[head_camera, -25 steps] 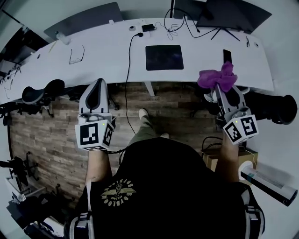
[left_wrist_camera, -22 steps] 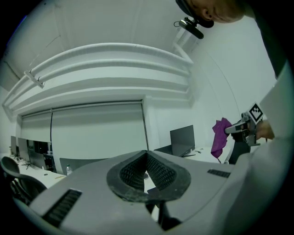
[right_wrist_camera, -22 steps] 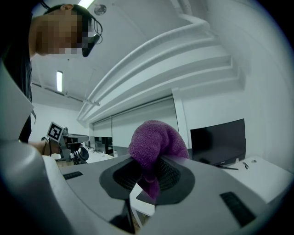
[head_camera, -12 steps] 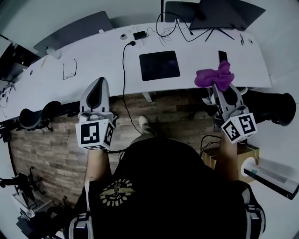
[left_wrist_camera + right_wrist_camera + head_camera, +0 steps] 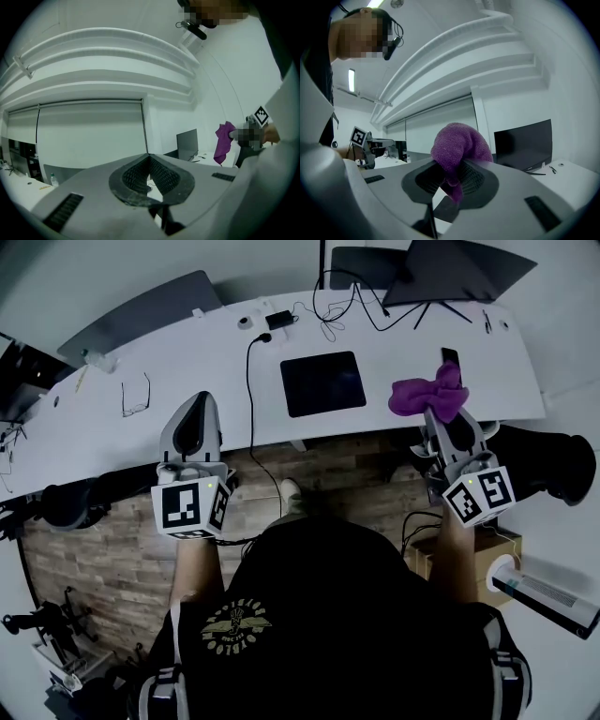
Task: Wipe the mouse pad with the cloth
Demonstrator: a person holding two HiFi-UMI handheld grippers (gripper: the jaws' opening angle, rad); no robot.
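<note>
Purple cloth is pinched in the closed jaws of the right gripper, above the desk's near right edge. Mouse pad lies left of it, apart. Left gripper is closed on nothing.

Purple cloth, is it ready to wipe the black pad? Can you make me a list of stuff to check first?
1. Cloth gripped: ok. The right gripper is shut on it.
2. Mouse pad top free: ok. Nothing lies on it.
3. Cloth over the mouse pad: not ok. It sits off to the pad's right.
4. Left gripper out of the way: ok. It is shut, empty, and left of the pad.
5. Cable off the pad: ok. It runs beside the pad's left edge, apart from it.
</note>
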